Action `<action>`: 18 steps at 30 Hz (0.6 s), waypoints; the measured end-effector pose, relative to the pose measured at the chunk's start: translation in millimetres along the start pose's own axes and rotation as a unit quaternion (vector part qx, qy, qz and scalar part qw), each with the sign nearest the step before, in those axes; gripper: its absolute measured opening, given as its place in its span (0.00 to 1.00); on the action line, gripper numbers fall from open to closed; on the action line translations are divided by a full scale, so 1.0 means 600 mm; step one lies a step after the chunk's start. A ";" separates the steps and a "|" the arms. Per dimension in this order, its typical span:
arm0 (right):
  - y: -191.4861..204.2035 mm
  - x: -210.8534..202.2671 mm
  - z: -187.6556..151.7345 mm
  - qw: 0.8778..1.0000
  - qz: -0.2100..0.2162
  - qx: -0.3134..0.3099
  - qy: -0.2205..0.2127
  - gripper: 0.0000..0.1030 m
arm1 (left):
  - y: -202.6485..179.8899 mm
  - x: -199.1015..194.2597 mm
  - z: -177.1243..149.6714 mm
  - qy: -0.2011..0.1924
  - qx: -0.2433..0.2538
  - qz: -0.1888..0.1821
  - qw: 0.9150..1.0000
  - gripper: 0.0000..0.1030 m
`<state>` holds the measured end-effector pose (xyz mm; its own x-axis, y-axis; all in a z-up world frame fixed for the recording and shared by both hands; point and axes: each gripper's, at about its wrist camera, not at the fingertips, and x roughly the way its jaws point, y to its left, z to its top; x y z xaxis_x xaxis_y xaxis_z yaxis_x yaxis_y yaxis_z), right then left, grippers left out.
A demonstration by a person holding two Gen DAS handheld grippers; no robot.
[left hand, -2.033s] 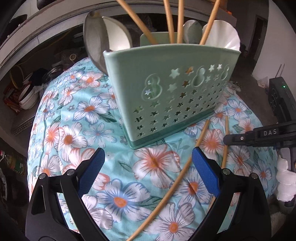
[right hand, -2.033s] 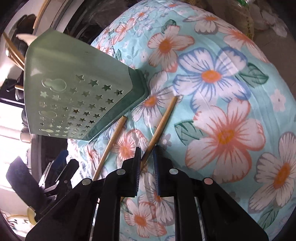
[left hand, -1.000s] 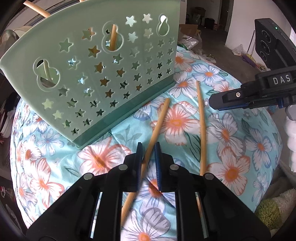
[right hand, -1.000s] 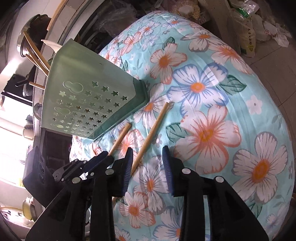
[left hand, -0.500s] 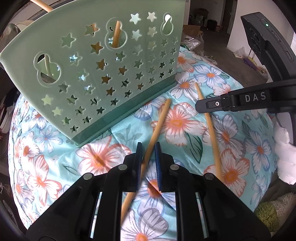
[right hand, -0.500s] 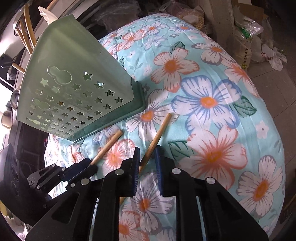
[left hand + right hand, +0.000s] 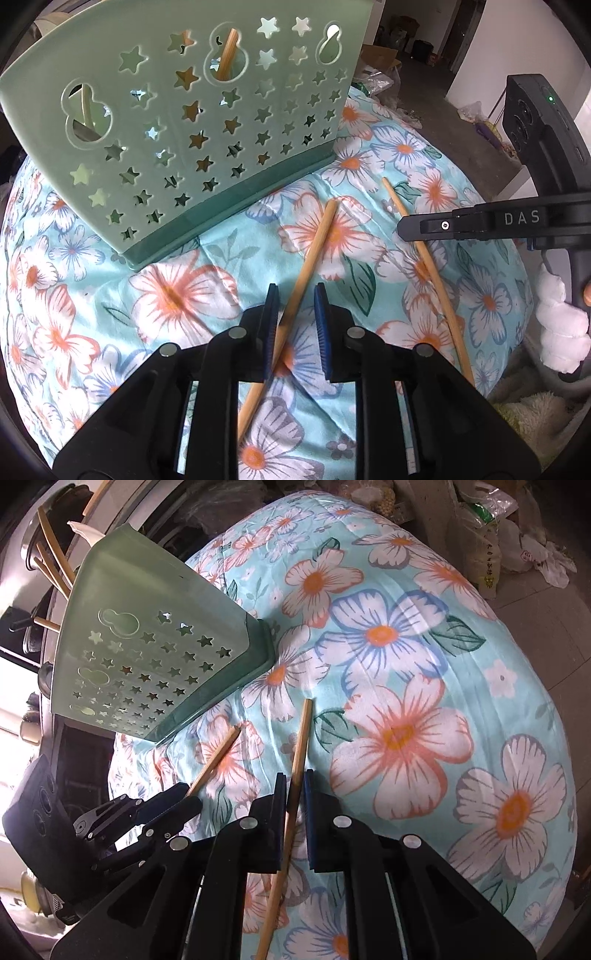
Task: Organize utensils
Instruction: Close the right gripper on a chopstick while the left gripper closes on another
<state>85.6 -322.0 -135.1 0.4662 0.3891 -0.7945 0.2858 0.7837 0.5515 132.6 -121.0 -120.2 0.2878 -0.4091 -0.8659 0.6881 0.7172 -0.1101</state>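
Bamboo chopsticks gripped for pickup beside the green holder (image 7: 207, 147).
Left gripper (image 7: 295, 325) fingers opening, slack around one chopstick (image 7: 314, 254); right gripper (image 7: 293, 805) fingers closing tight on the other (image 7: 299, 746). Next: lift, drop into holder.

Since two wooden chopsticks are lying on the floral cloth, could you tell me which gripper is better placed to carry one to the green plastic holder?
Right, probably. The right gripper pinches its wooden chopstick, while the left gripper is opening around the other chopstick, pads clear of it.

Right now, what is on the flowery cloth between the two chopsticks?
Nothing; only bare flowery cloth lies between the left chopstick and the right chopstick. The right wrist view shows it.
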 end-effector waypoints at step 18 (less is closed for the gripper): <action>-0.012 0.013 0.018 1.000 0.016 0.019 0.007 0.11 | -0.006 0.026 0.041 0.008 0.012 0.001 1.000 0.21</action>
<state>96.4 -329.9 -142.5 0.4643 0.4207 -0.7794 0.3023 0.7519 0.5859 151.1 -143.8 -121.2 0.2784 -0.3990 -0.8737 0.7036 0.7039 -0.0972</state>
